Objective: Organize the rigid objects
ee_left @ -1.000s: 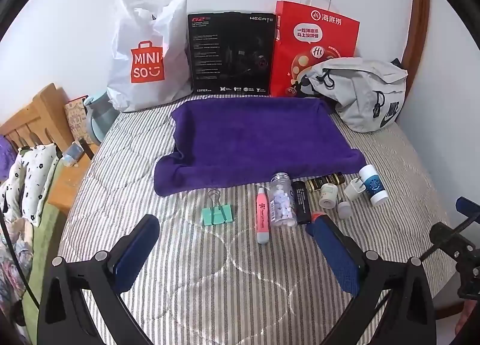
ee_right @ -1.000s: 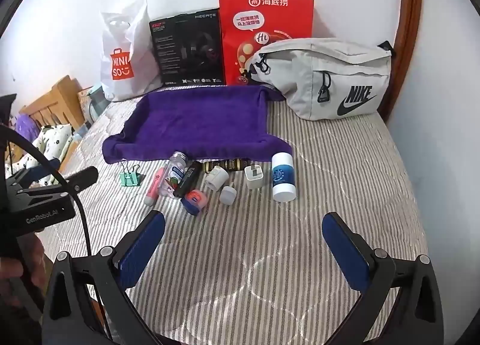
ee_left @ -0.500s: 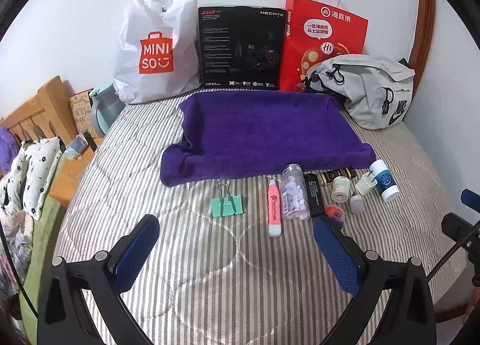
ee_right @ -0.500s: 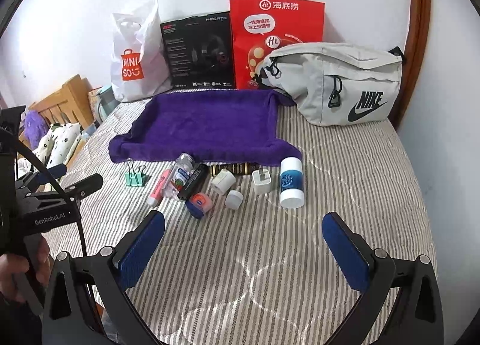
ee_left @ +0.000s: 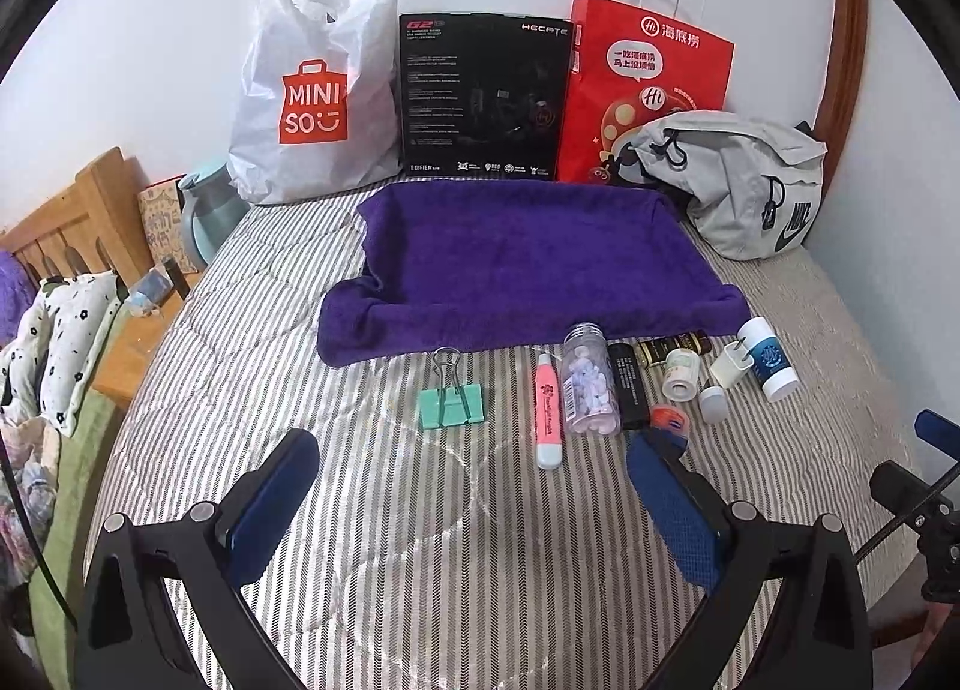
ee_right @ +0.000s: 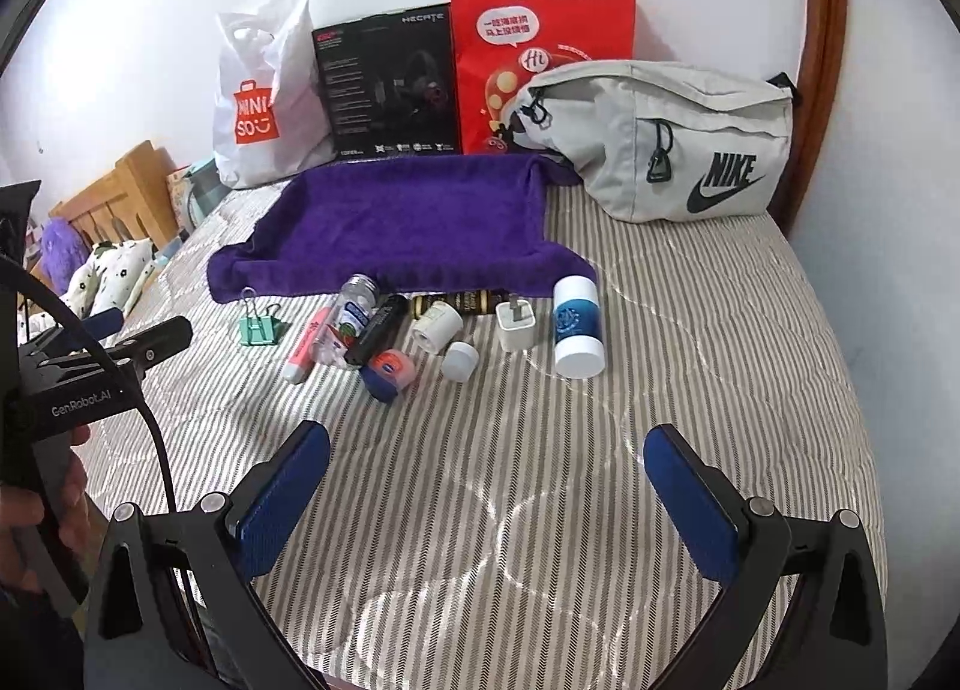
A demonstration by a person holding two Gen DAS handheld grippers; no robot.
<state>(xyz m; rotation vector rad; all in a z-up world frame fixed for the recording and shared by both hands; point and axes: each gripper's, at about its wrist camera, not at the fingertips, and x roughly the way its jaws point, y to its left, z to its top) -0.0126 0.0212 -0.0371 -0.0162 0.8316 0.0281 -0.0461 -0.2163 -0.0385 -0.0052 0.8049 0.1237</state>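
Note:
A purple towel [ee_left: 534,264] lies flat on the striped bed. Along its near edge runs a row of small items: a green binder clip [ee_left: 451,403], a pink highlighter [ee_left: 549,414], a clear pill bottle [ee_left: 589,384], a black tube [ee_left: 627,387], a white charger plug [ee_right: 517,325] and a blue-and-white bottle [ee_right: 577,327]. My left gripper [ee_left: 474,480] hovers open just short of the row, its right finger beside a small red-and-blue tin [ee_left: 669,420]. My right gripper [ee_right: 489,471] is open too, empty, nearer than the row.
Against the back wall stand a white MINISO bag [ee_left: 312,102], a black box [ee_left: 483,96] and a red paper bag [ee_left: 648,84]. A grey Nike pouch [ee_right: 666,141] lies at the back right. A wooden headboard [ee_left: 72,222] and pillows border the left side.
Both grippers have drawn closer to the row of items and tilted, so the objects appear lower and larger. Jaws stay open; nothing was picked up.

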